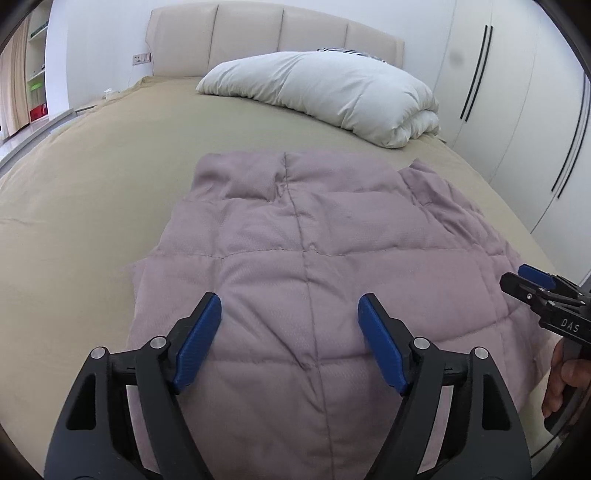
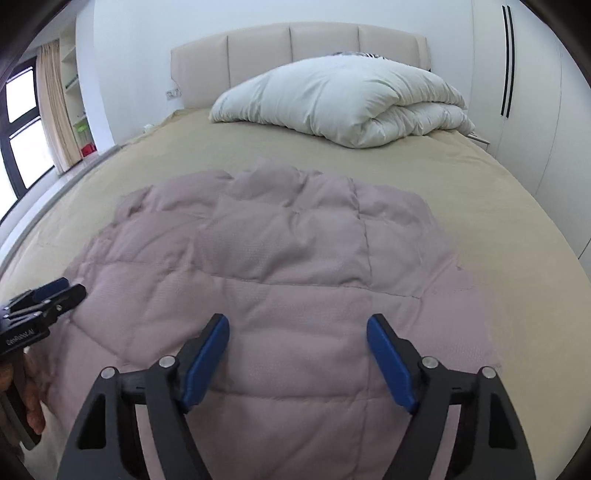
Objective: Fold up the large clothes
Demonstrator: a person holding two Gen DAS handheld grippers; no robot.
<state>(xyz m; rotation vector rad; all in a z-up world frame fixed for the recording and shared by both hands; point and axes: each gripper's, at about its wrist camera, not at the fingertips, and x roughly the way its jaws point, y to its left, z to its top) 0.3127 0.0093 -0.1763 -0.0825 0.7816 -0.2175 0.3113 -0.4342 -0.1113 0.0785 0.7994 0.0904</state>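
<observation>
A mauve quilted garment (image 1: 295,266) lies spread flat on the tan sheet of the bed (image 1: 92,177), in the near half, roughly centred. Fabric is puffy, stitched into rectangular panels, with one long seam running near to far down the middle. The far edge is bunched into a low raised fold; the right far corner is rumpled; the near part lies smooth. A white duvet (image 1: 332,92), folded into a thick roll, sits at the far right against the padded beige headboard (image 1: 258,33), well apart from the garment. Left gripper (image 1: 290,314) hovers over the near left part of the garment, fingers spread wide, nothing between the blue pads. Right gripper (image 2: 297,332) hovers over the near right part, fingers likewise released and empty.
</observation>
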